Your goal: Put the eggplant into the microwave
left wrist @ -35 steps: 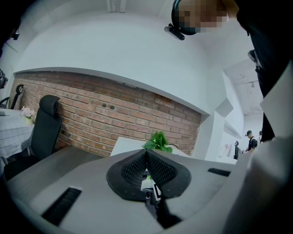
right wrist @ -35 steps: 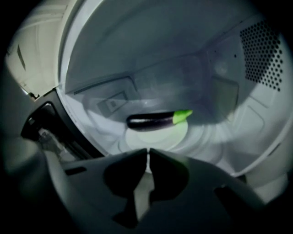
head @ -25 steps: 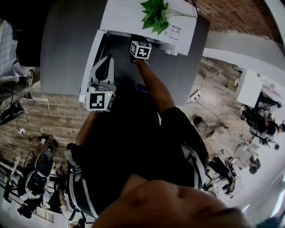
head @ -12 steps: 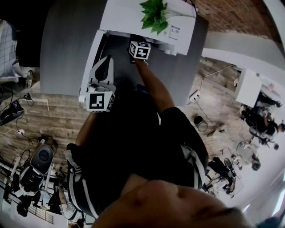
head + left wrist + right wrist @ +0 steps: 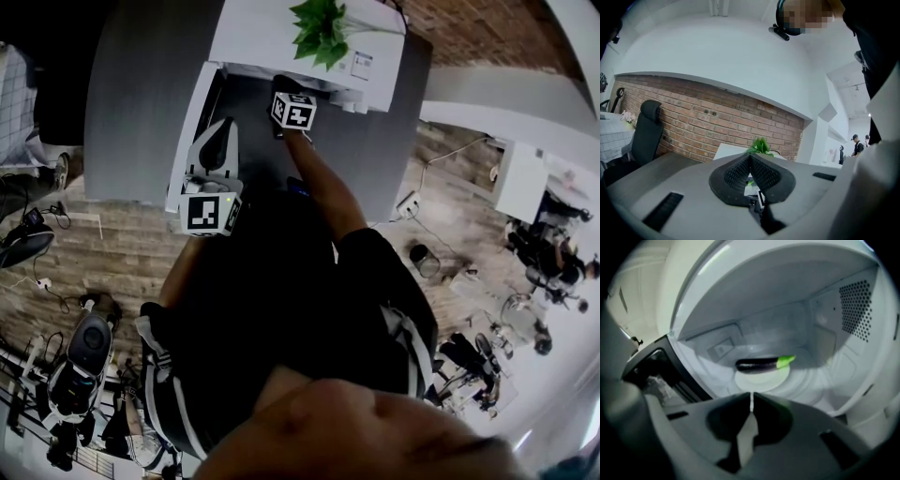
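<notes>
Already the eggplant (image 5: 764, 363) is lying inside the microwave (image 5: 843, 333), across the far part of the white turntable plate (image 5: 759, 380), with its green stem pointing right. So the placing looks done. The step in hand is judged to be getting the right gripper (image 5: 751, 401) out of the cavity cleanly, and the door (image 5: 199, 112) would need shutting afterwards.

To do that well, the person should be drawing the tool straight back along its own downward-sloping line. It should stay low enough to pass under the upper frame, yet high enough not to brush the plate or roll the eggplant. Any sideways swing toward the left risks catching the open door.

The right gripper is hovering at the mouth of the microwave, well apart from the eggplant. Its jaws are all but closed, only a thin sliver of light is showing between the tips, and nothing is sitting between them.

The left gripper (image 5: 750, 161) is pointing roughly level, over the open door at the near left in the head view. Its jaws are pressing together and holding nothing, and the potted plant (image 5: 760, 145) on top of the microwave is showing just beyond its tips.
</notes>
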Tool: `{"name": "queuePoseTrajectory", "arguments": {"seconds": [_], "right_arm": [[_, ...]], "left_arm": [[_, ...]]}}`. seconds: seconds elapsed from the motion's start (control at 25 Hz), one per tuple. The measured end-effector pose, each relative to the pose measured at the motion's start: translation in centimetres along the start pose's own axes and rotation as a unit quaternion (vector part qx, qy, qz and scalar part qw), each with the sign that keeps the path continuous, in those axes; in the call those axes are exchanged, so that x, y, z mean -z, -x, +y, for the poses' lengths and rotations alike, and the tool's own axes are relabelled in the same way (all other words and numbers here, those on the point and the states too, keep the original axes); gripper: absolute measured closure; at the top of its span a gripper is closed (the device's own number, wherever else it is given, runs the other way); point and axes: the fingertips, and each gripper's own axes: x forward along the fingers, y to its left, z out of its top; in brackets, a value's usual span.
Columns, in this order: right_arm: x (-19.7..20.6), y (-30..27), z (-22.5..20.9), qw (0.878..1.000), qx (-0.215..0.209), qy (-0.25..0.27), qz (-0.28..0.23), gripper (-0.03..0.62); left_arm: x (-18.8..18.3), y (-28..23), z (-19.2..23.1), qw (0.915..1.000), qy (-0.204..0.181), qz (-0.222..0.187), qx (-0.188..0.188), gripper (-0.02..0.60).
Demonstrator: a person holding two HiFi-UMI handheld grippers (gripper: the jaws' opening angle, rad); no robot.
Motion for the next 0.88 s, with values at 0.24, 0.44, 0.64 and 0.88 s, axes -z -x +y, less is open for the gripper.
{"name": "queuePoseTrajectory", "arguments": {"seconds": [0.24,0.44,0.64,0.88], "right_arm": [[0.8,2.3,0.6,1.000,-0.001,-0.003,-0.005,0.551],[1.7,4.4,0.8,1.000,0.001,-0.008,-0.008,0.551],[2.5,6.8,0.9,1.000,0.004,-0.010,-0.012,0.551],[3.7,9.9,0.6,1.000,0.013,-0.016,-0.014,0.551]], "left_arm": [[-0.7,1.3,-0.5,0.9999,-0.002,-0.010,0.003,0.546],[-0.9,2.4,-1.2,0.9998,-0.009,-0.016,0.011,0.546],[-0.9,3.3,-2.0,0.9995,-0.015,-0.020,0.022,0.546],[-0.9,4.3,-3.1,0.9988,-0.025,-0.023,0.036,0.546]]}}
